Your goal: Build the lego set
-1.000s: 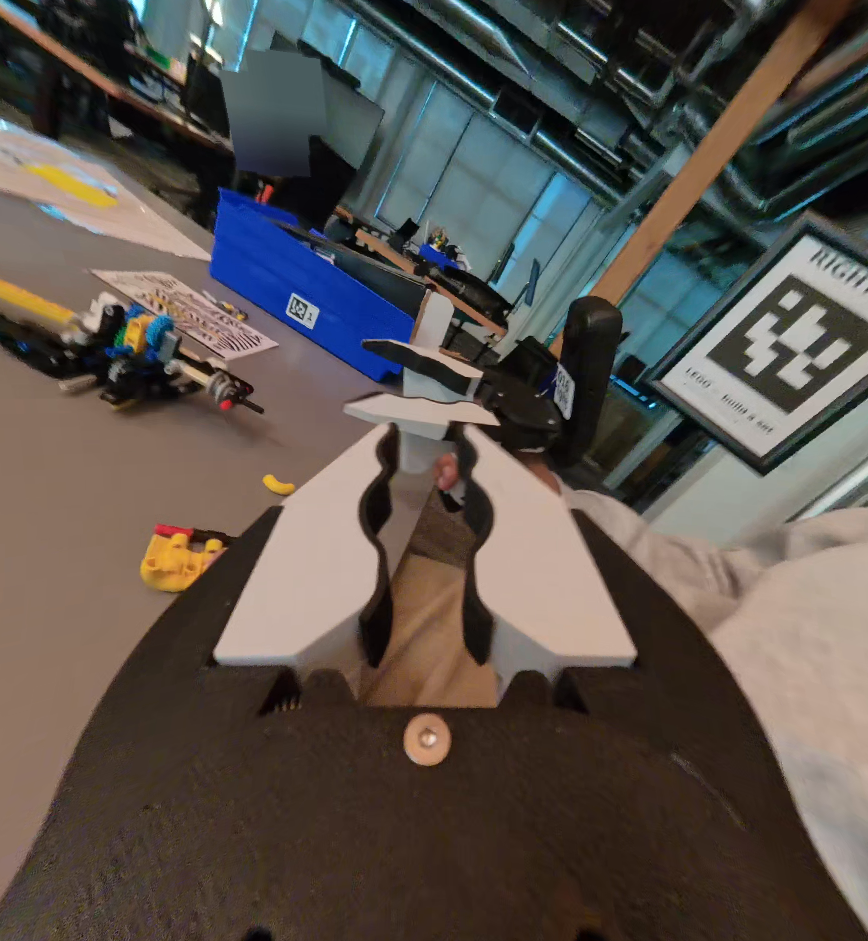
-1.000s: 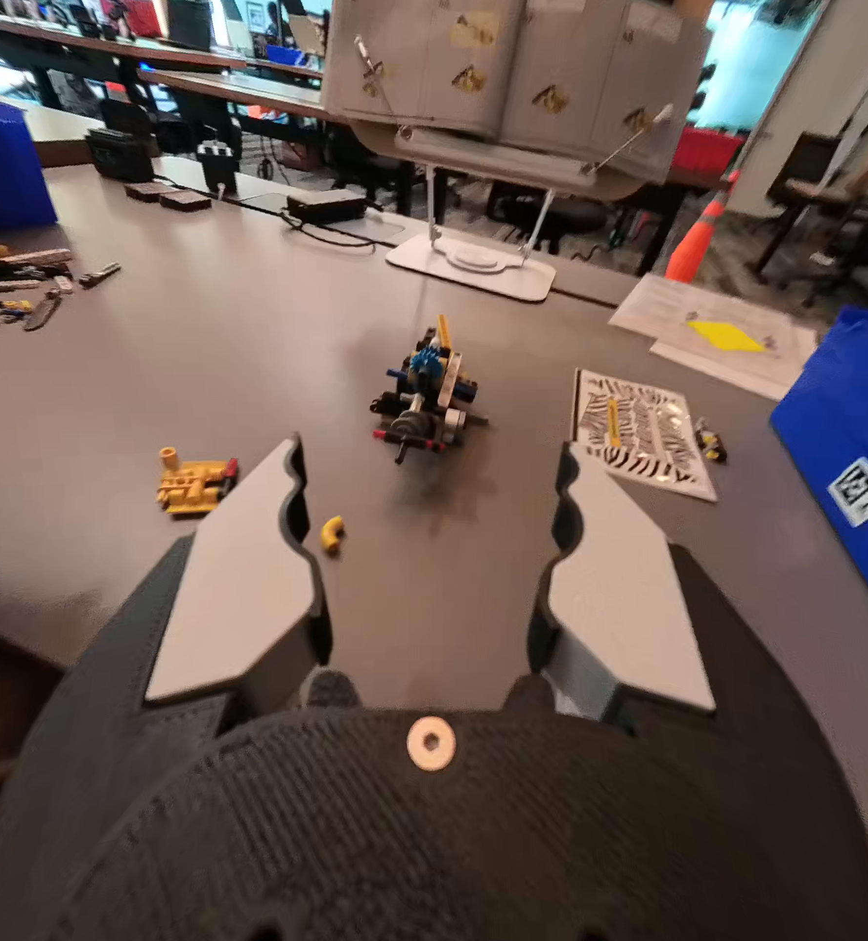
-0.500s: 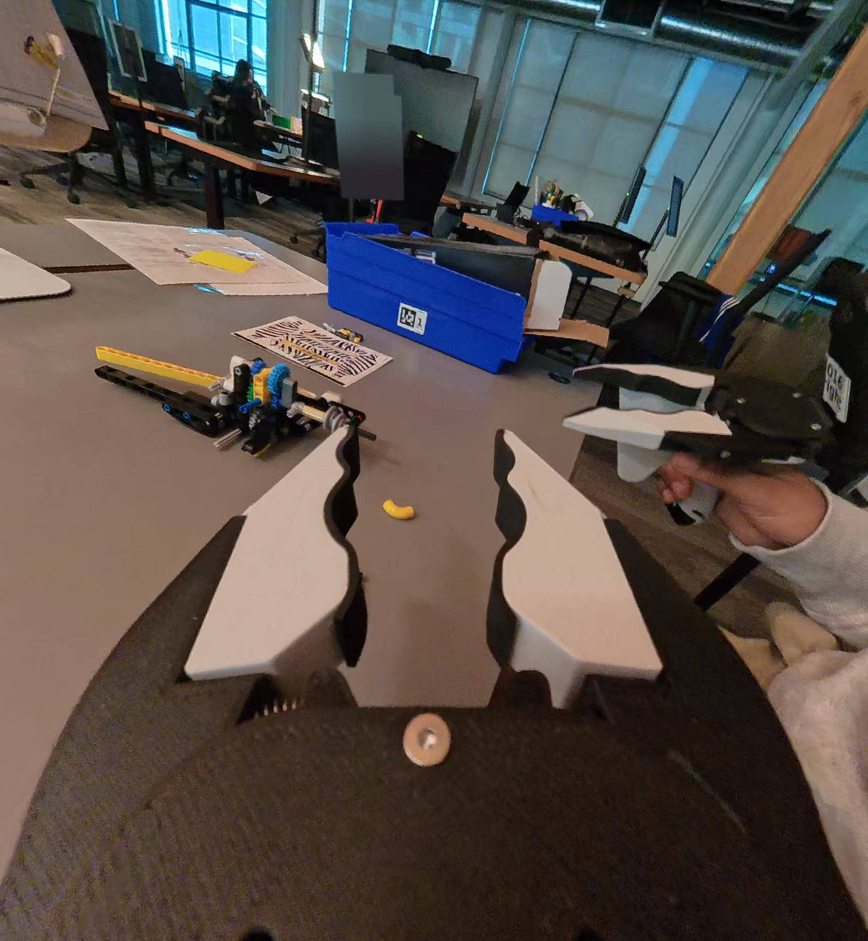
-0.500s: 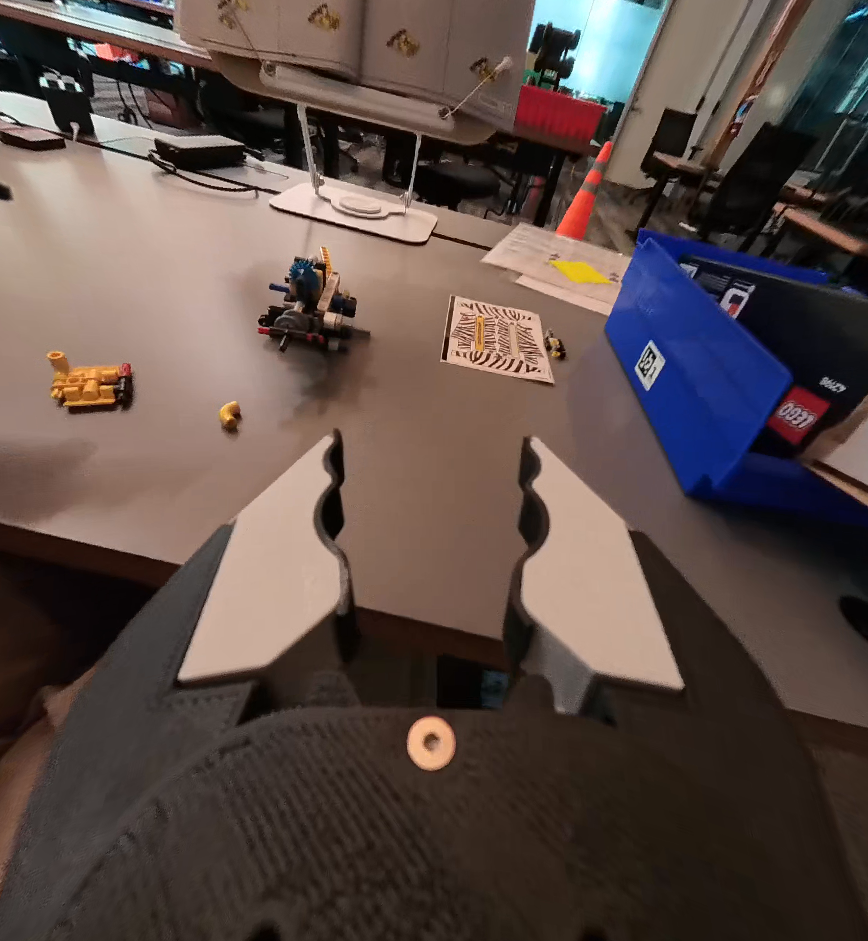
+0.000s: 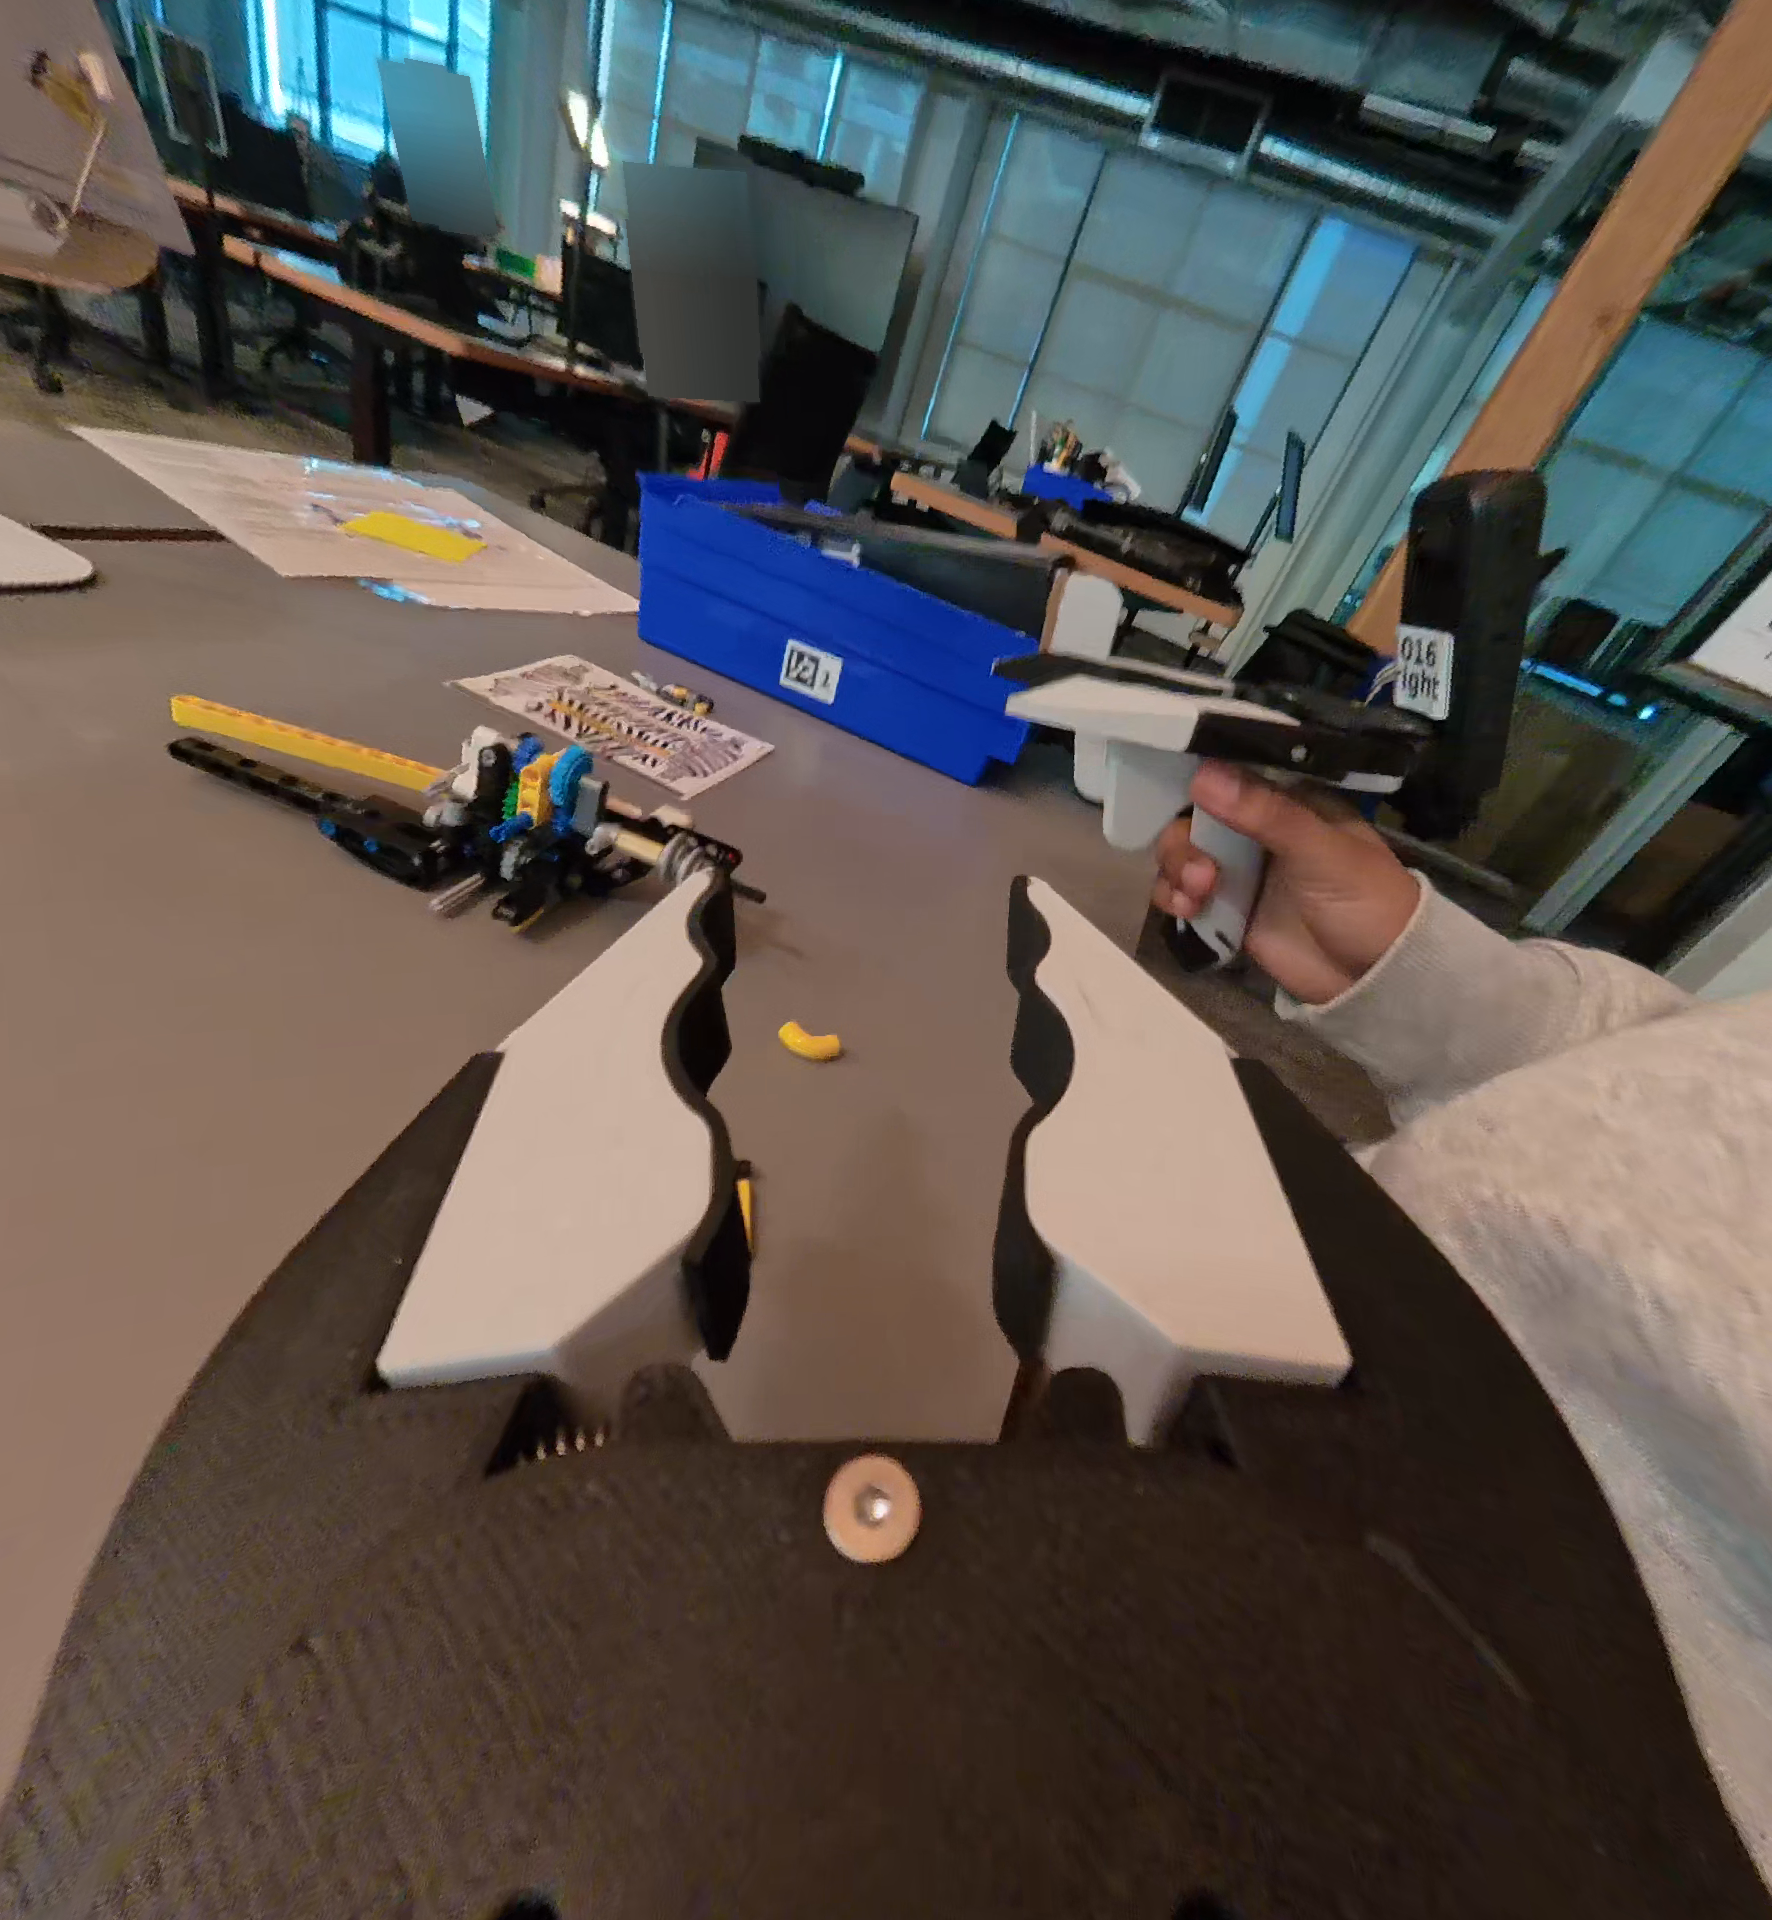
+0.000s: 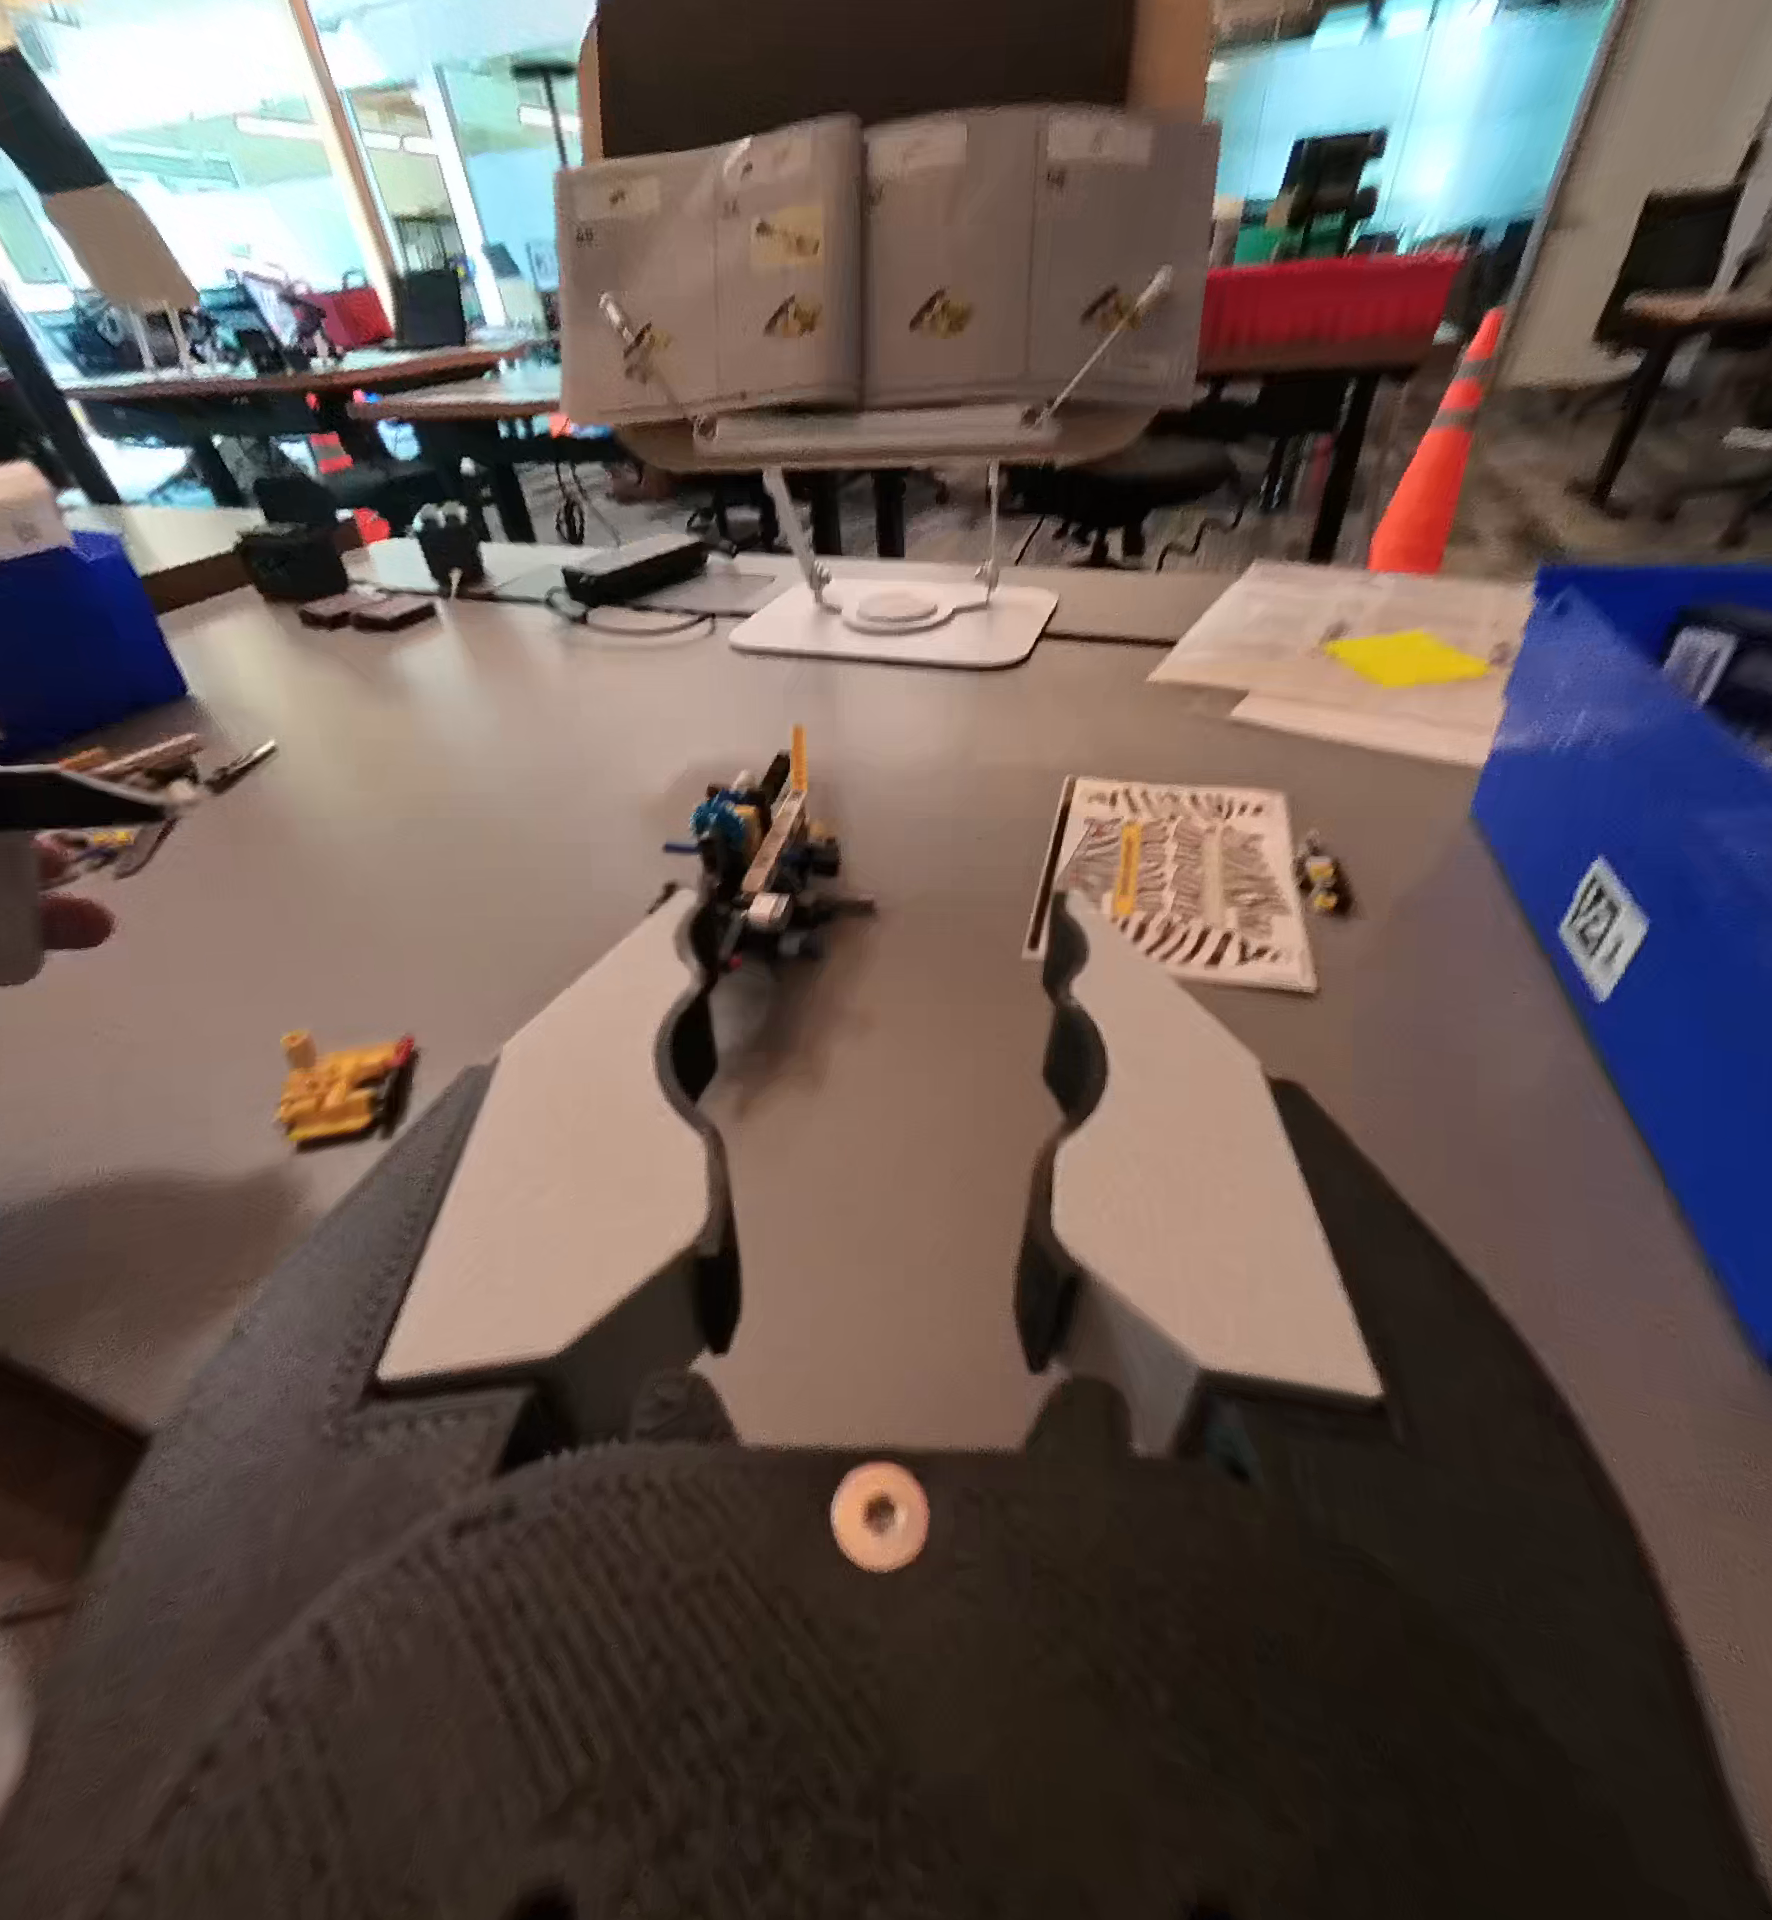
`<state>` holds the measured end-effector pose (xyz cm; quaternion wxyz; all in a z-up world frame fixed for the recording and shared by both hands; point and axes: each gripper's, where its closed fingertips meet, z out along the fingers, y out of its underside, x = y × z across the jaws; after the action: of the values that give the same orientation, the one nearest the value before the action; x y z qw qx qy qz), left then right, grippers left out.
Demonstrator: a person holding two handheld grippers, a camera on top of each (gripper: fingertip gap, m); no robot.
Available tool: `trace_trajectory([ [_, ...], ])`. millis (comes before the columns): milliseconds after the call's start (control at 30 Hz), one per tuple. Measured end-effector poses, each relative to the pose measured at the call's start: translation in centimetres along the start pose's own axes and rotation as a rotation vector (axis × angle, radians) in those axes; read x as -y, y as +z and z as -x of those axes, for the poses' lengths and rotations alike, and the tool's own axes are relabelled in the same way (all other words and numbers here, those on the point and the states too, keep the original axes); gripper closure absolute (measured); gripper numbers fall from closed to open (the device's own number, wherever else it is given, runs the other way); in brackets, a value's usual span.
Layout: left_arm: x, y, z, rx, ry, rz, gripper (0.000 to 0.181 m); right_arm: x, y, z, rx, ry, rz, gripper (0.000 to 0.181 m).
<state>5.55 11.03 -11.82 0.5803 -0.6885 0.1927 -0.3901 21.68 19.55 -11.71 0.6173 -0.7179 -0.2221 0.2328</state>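
Note:
The part-built lego assembly, black with blue, yellow and grey parts and a long yellow beam, lies on the grey table. My left gripper is open and empty above the table, and a small curved yellow piece lies between its fingers. In the right wrist view the assembly lies just past my open, empty right gripper. A yellow sub-assembly lies to the left. The right gripper shows in a hand at the left view's right.
A striped sticker sheet and small pieces lie right of the assembly. A blue bin stands at the right, another blue bin and loose parts at the left. An instruction booklet on a stand is at the back.
My left gripper swung from pointing off the table to facing it and opened from nearly shut. My right gripper narrowed a little, swung right, then back to face the assembly.

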Motion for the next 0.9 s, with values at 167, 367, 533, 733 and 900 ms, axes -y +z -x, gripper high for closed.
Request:
trace_trajectory([
  [167, -0.6, -1.3, -0.7, -0.128, -0.091, 0.027, 0.130, 0.5, 1.8, 0.0, 0.028, 0.145, -0.092, 0.132],
  [367, 1.8, -4.1, 2.7, -0.137, -0.295, -0.132, 0.133, 0.6, 2.9, 0.8, 0.049, 0.103, -0.064, 0.136],
  [533, 2.5, -4.1, 3.8, -0.006, 0.051, -0.131, 0.138, 2.8, 3.8, -2.2, -0.075, -0.135, -0.142, 0.146],
  [733, 3.7, -5.6, -0.3, 0.061, 0.241, -0.246, 0.170, 3.4, -0.4, -3.1, -0.041, -0.058, -0.281, 0.169],
  [900, 2.2, -5.1, -1.7, 0.077, 0.250, -0.152, 0.167, 0.6, 1.0, 1.7, 0.221, 0.084, -0.113, 0.152],
])
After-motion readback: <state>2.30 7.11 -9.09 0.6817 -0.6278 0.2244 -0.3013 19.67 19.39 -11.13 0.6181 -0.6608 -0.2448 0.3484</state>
